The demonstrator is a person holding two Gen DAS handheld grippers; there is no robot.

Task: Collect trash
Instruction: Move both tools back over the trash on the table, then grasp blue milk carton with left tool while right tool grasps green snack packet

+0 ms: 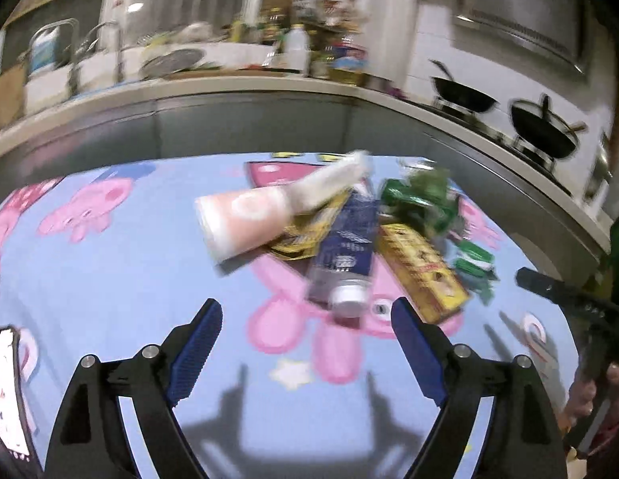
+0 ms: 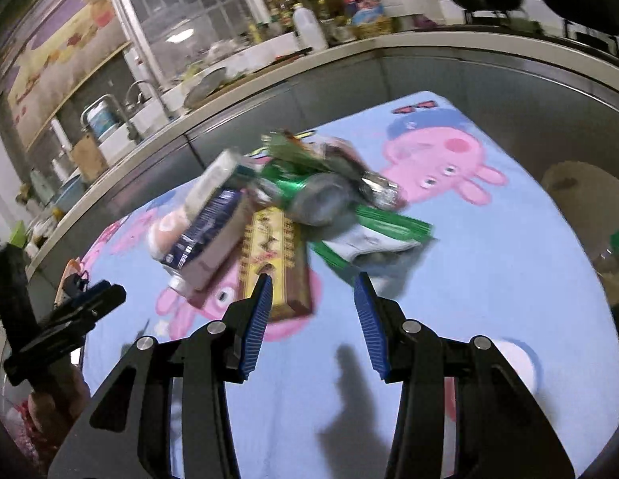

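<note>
My left wrist camera is looking forward and down along my fingers, close over the cloth (image 1: 121,279), facing the counter (image 1: 229,92). My right one is looking likewise from the right. Both are sharing the trash pile (image 1: 349,231) (image 2: 277,215).

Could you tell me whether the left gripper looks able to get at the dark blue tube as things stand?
Probably yes. The left gripper is open and empty, and the dark blue tube lies on top of the pile, white cap towards it, with only bare cloth between.
</note>
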